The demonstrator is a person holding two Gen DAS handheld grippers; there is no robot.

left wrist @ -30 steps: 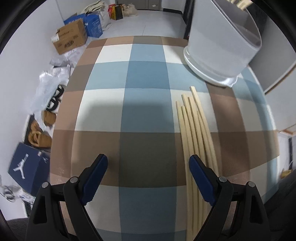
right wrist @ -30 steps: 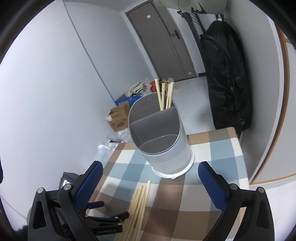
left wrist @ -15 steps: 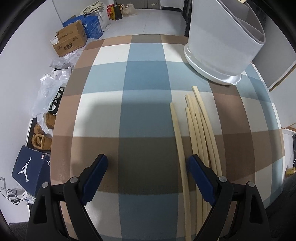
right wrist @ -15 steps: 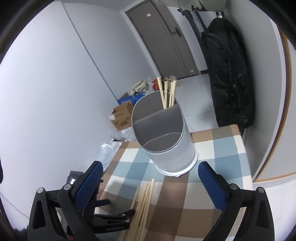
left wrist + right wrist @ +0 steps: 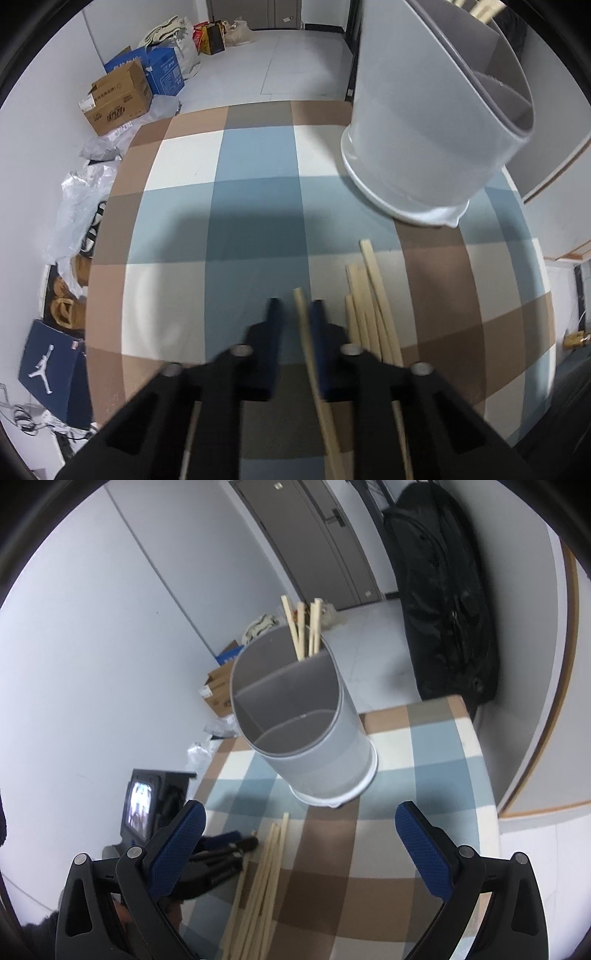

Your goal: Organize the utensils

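Your left gripper (image 5: pixel 295 314) has just closed from wide open onto one chopstick (image 5: pixel 314 365), now between its pads, beside the pile (image 5: pixel 373 306). Your right gripper (image 5: pixel 299 834) hangs open, empty.

bench (image 5: pixel 258 221): fills the middle of the left wrist view, with the floor beyond it at the top.
utensil holder (image 5: pixel 424 140): stands on the bench, upper right of the left wrist view; centre of the right wrist view.
chopsticks in holder (image 5: pixel 303 627): upright in its rear compartment; the front compartments hold nothing visible.
loose chopsticks (image 5: pixel 369 306): lie on the bench below the holder, right of centre.
single chopstick (image 5: pixel 306 332): just left of that bundle, between the left gripper (image 5: pixel 295 314) pads.
cardboard boxes (image 5: pixel 118 99): on the floor, upper left.
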